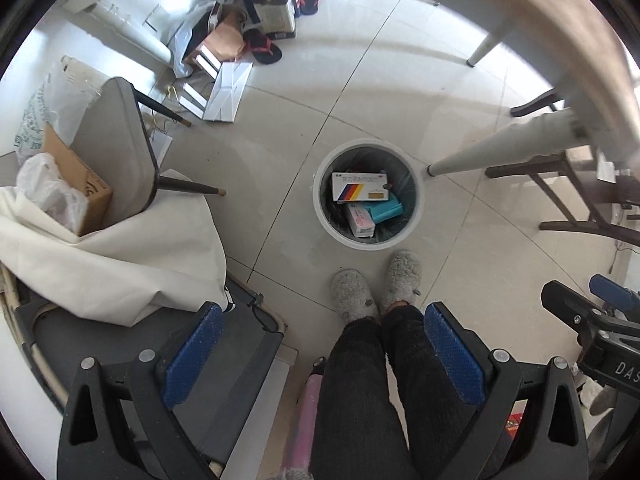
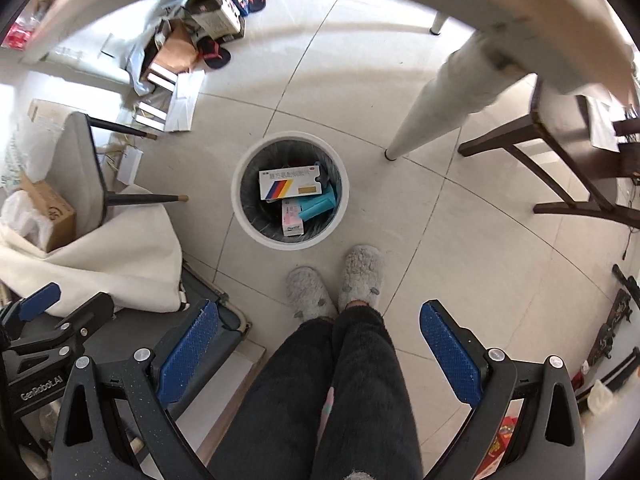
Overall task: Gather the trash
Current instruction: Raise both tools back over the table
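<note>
Our left gripper [image 1: 324, 350] has its jaws spread wide with nothing between them, and our right gripper [image 2: 319, 346] stands the same, wide and empty. Between the blue pads of each we see dark trousers and two grey slippers [image 1: 376, 286] on the tiled floor [image 1: 280, 152]. Just above the slippers, near frame centre, sits the white trash bin [image 1: 416, 216], holding a white striped box [image 1: 360, 187], a teal object [image 1: 386, 208] and a pink box [image 1: 361, 220].

Only the left view catches the right gripper at its right edge; only the right view catches the left gripper at lower left. The right view also shows red packaging [image 2: 498, 446] at lower right, while the left view shows more of the cardboard box [image 1: 76, 184] at left.
</note>
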`<action>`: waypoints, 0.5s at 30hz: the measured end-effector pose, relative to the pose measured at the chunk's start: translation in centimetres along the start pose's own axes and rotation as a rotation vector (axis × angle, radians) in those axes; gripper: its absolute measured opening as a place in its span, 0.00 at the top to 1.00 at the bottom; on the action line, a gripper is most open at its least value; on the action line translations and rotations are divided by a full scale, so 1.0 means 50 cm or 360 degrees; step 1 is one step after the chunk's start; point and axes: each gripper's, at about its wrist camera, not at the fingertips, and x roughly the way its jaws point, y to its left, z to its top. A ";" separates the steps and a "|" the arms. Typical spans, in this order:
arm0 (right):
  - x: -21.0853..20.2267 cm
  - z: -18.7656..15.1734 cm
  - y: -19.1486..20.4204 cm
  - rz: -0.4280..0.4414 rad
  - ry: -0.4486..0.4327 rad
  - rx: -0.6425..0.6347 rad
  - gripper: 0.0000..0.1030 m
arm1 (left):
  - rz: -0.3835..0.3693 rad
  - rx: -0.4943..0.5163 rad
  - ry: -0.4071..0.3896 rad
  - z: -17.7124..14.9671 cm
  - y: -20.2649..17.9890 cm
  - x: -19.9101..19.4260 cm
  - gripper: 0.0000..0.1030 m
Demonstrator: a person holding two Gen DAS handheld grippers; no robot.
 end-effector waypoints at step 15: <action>-0.360 0.013 0.025 0.0250 -0.0267 0.0124 0.01 | -0.0064 -0.0013 -0.0491 0.089 0.012 -0.346 0.00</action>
